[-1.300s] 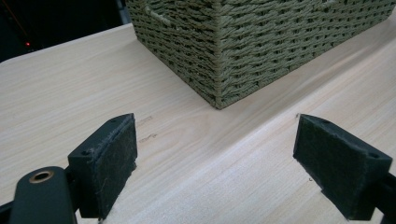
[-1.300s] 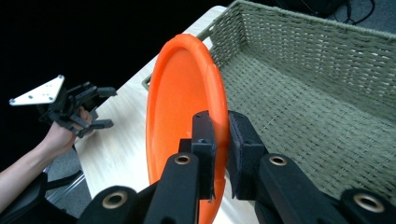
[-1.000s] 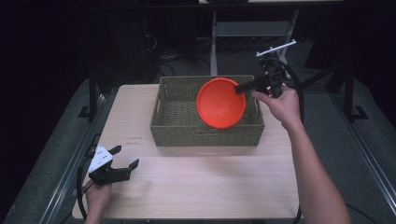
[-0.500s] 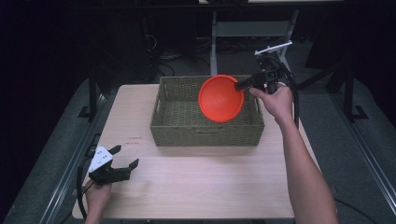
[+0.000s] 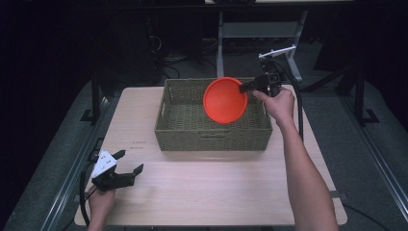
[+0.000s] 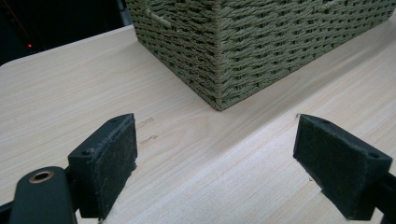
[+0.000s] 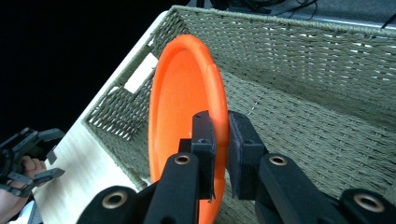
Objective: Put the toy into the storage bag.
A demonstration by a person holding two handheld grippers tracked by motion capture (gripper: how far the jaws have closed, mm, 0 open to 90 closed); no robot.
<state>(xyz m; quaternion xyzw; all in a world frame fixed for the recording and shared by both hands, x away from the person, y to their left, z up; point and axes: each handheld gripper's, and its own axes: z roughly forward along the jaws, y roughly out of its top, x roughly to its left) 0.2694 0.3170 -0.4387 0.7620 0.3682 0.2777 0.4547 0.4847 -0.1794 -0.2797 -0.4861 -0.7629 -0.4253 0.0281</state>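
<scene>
Right tongs (image 7: 219, 154) with orange plate (image 7: 180, 112) above basket (image 5: 183, 126), pale wooden table (image 5: 216, 187), dark room.

An orange plate (image 5: 225, 100), tilted on edge, hangs over the woven basket (image 5: 214, 130), rim pinched.

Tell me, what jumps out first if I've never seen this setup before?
The bright orange plate grabs the eye: it is held on edge, tilted, over the woven basket at the far side of the wooden table, pinched at its rim by the right gripper. Near the table's front left corner, the left gripper rests with its jaws wide apart and nothing between them.
</scene>
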